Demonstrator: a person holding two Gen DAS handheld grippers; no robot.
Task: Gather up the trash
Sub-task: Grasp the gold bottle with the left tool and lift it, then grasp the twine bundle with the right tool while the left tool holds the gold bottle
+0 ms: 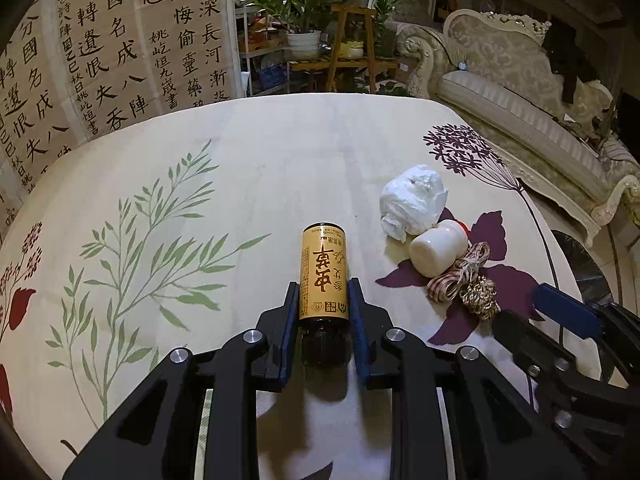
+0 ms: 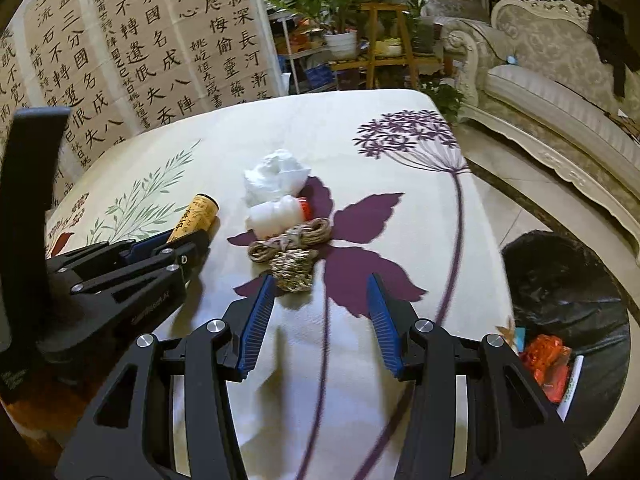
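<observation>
A brown bottle with a yellow label [image 1: 323, 270] lies on the table, base pointing away. My left gripper [image 1: 323, 292] is shut on the bottle, one finger against each side of the label; it also shows in the right wrist view [image 2: 176, 240]. To its right lie a crumpled white tissue [image 1: 414, 200], a small white bottle with a red cap [image 1: 438, 250], a striped string bundle [image 1: 456, 276] and a golden wire scrubber [image 1: 480, 298]. My right gripper [image 2: 320, 280] is open and empty, hovering just short of the scrubber [image 2: 292, 272].
The table has a floral cloth [image 2: 360, 152]. A black-lined trash bin [image 2: 568, 300] holding red wrappers [image 2: 548, 360] stands on the floor at the table's right. A cream sofa [image 1: 520, 92], plant stands [image 1: 352, 48] and a calligraphy screen [image 1: 100, 40] lie beyond.
</observation>
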